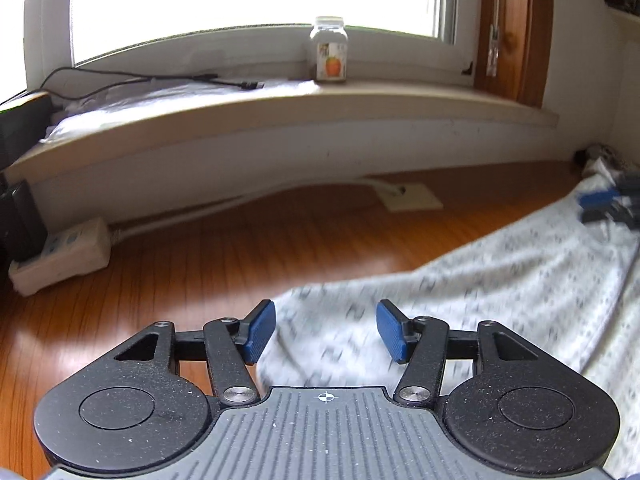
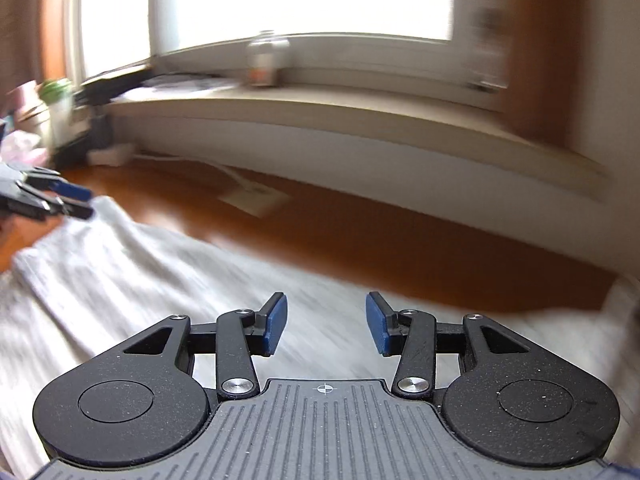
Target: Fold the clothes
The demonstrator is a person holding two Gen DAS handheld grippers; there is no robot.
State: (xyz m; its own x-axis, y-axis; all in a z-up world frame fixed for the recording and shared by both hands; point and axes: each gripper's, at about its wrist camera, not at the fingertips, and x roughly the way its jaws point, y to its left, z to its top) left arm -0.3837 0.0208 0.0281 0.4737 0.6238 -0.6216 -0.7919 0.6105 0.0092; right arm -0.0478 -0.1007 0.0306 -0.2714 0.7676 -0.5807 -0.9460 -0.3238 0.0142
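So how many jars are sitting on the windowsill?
1. The clear glass jar with an orange fruit label stands upright near the middle of the pale windowsill, in front of the window. Others could be hidden outside the view.

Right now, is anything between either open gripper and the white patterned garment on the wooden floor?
Nothing visible. The left gripper and the right gripper both hang open directly over the white patterned garment, with no object between.
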